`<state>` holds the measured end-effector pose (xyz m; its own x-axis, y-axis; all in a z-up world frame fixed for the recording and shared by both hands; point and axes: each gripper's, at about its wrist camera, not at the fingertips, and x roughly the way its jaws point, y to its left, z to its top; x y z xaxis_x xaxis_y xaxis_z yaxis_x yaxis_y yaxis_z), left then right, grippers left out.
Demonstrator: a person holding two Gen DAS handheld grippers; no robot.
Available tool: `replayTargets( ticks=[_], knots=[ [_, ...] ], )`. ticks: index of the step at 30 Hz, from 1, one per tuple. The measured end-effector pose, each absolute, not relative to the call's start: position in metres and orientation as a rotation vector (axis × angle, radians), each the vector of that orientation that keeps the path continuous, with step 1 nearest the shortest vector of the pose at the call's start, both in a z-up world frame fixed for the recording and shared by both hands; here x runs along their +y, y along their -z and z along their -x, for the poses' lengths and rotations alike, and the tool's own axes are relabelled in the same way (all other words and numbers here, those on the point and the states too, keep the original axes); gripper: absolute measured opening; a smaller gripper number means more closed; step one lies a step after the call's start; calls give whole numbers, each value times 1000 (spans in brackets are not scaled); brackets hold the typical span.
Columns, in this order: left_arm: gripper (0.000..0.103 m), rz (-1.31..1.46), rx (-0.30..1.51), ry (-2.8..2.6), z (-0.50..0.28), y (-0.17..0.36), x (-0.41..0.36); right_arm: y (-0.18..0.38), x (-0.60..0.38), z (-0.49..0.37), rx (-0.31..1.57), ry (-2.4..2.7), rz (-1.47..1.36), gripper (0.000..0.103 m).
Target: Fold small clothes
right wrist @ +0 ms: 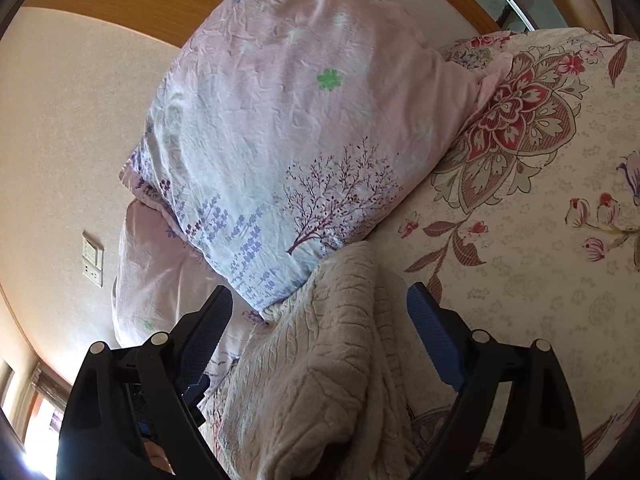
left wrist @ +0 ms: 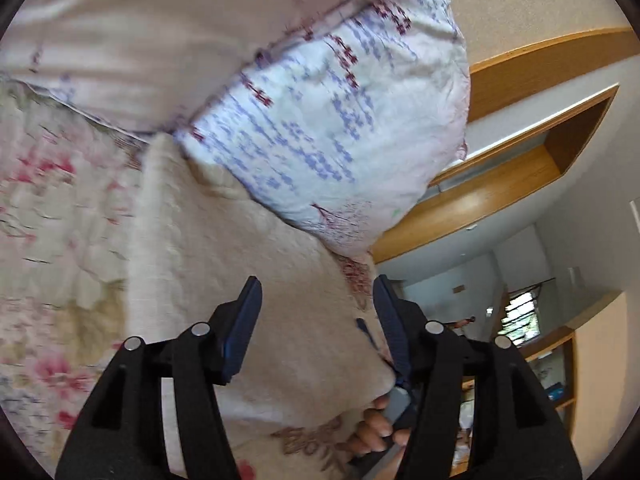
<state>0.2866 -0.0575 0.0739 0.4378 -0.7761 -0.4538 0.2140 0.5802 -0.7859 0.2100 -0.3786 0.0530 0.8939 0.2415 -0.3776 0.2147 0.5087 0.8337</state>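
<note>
A cream, fuzzy small garment lies bunched in folds on the floral bedspread, its far end against a pillow. My right gripper hovers over it, open wide, the cloth below and between its blue pads without touching them. In the left wrist view the same cream garment stretches toward the pillow. My left gripper is open above it, and neither pad presses the cloth. A person's hand on a grey handle shows beside the left gripper's right finger.
A pink and pale-blue pillow with tree prints leans on a second pillow at the bed's head. A wooden headboard and a beige wall with a socket lie behind. Shelves stand farther off.
</note>
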Motion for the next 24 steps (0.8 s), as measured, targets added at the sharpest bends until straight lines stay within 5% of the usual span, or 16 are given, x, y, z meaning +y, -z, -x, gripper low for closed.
replayTargets(
  ticks=[2, 6, 16, 19, 24],
  knots=[
    [62, 668, 928, 634, -280, -68, -36, -55, -380, -209, 542, -50, -1052, 90],
    [62, 616, 984, 583, -265, -46, -14, -67, -379, -201, 659, -58, -1011, 65],
    [62, 566, 1041, 606, -229, -18, -20, -82, -349, -159, 729, -101, -879, 55],
    [60, 571, 1053, 615, -227, -14, -25, -76, -342, -163, 756, -78, -858, 41],
    [59, 527, 1054, 626, -218, -13, -33, -78, -339, -160, 716, -66, -825, 40]
  ],
)
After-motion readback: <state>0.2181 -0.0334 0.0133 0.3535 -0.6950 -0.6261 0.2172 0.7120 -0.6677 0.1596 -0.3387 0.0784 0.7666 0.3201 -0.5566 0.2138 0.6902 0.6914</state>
